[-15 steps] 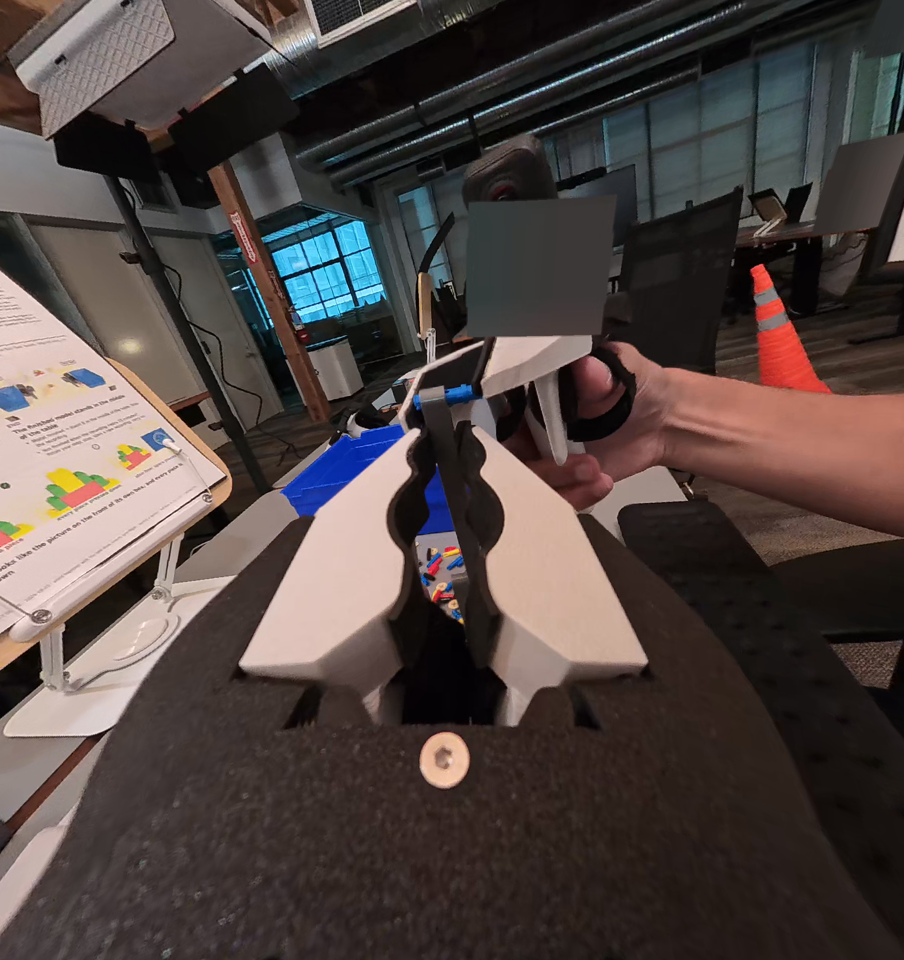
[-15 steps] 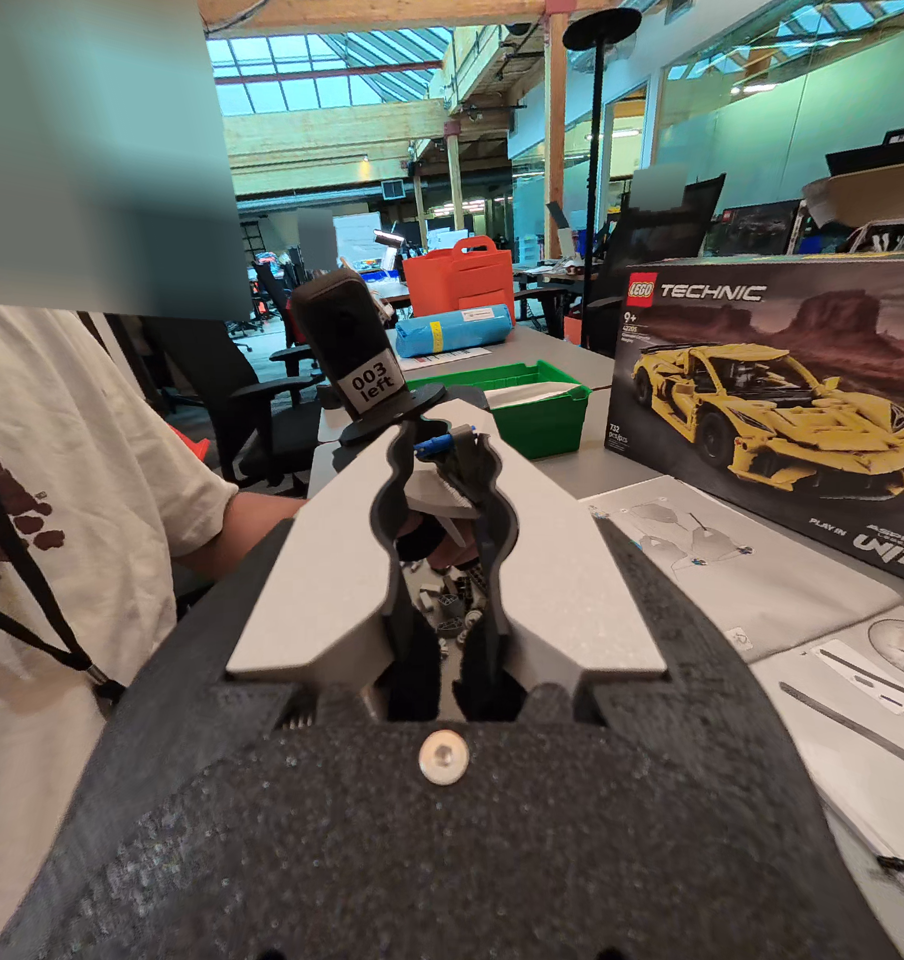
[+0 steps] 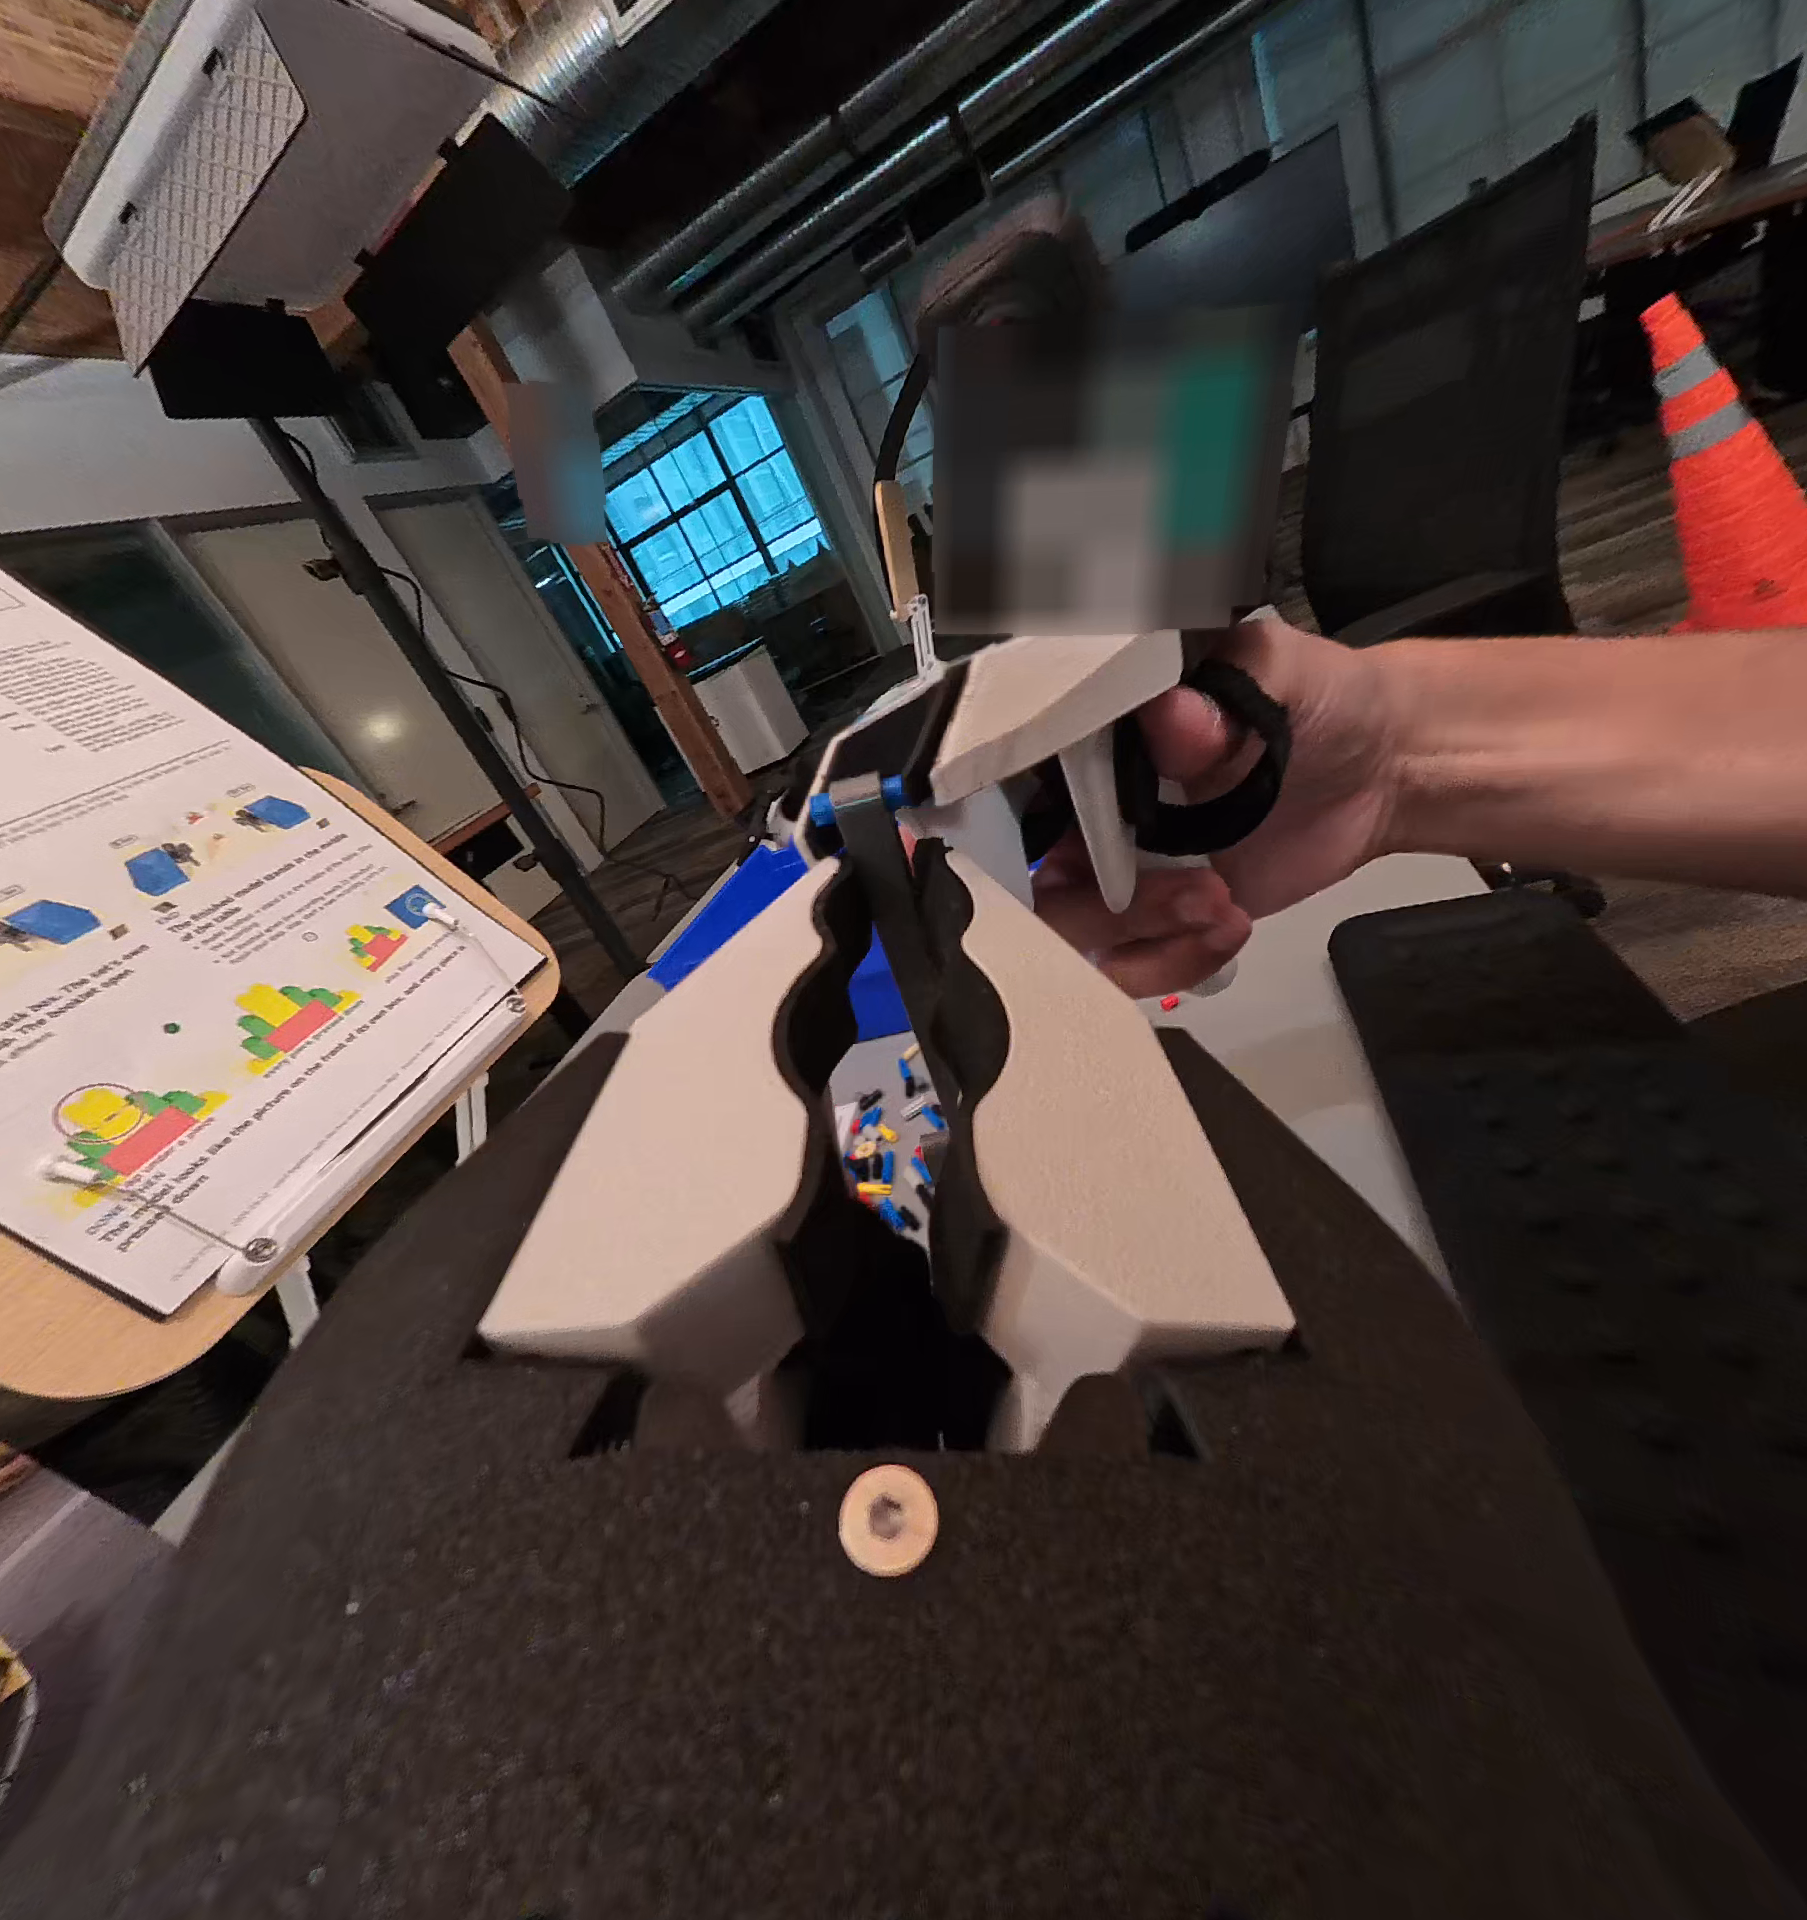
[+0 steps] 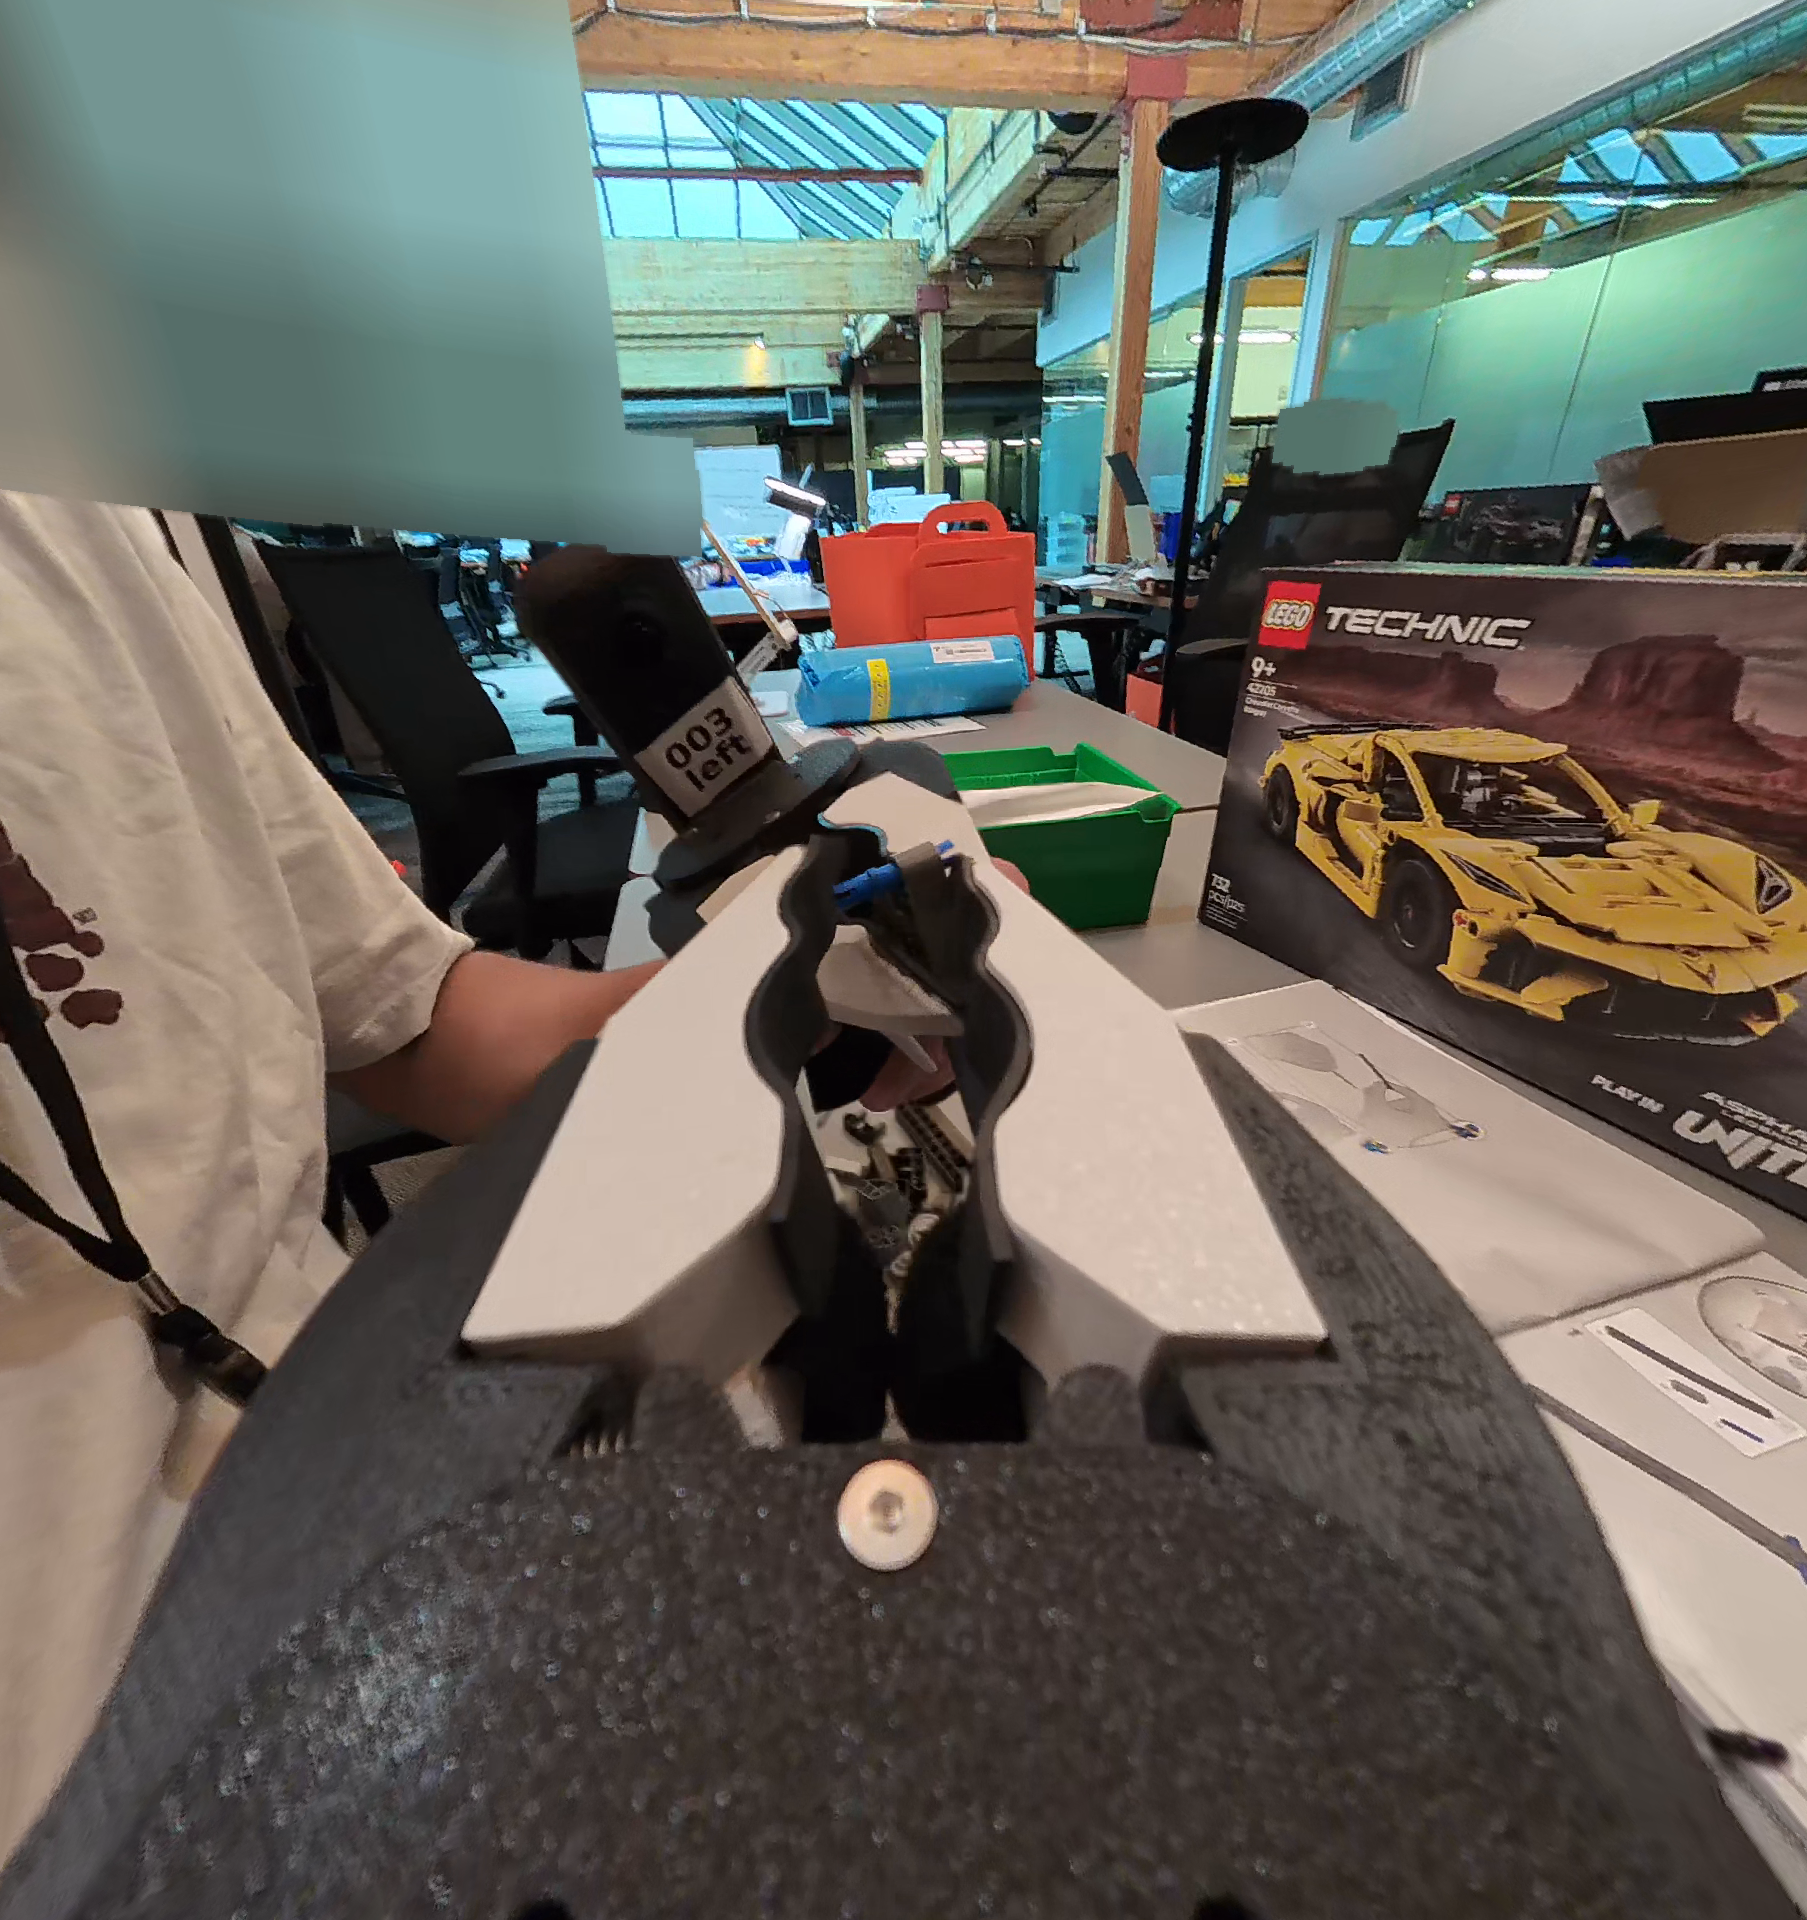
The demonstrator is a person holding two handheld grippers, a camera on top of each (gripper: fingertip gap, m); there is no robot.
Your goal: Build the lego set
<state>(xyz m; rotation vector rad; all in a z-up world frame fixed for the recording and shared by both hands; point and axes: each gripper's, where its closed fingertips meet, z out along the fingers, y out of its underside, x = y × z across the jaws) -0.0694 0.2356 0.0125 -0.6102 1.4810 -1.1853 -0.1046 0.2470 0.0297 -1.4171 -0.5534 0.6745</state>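
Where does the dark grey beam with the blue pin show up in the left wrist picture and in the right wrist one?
Left wrist view: the dark grey beam stands upright at upper centre, at this gripper's fingertips, blue pin across its top.
Right wrist view: the beam sits at centre, slightly above the middle, between the fingertips.
Shared landmark: the blue pin.

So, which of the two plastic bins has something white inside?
The green bin, left of the car box; the blue bin shows only its outside.
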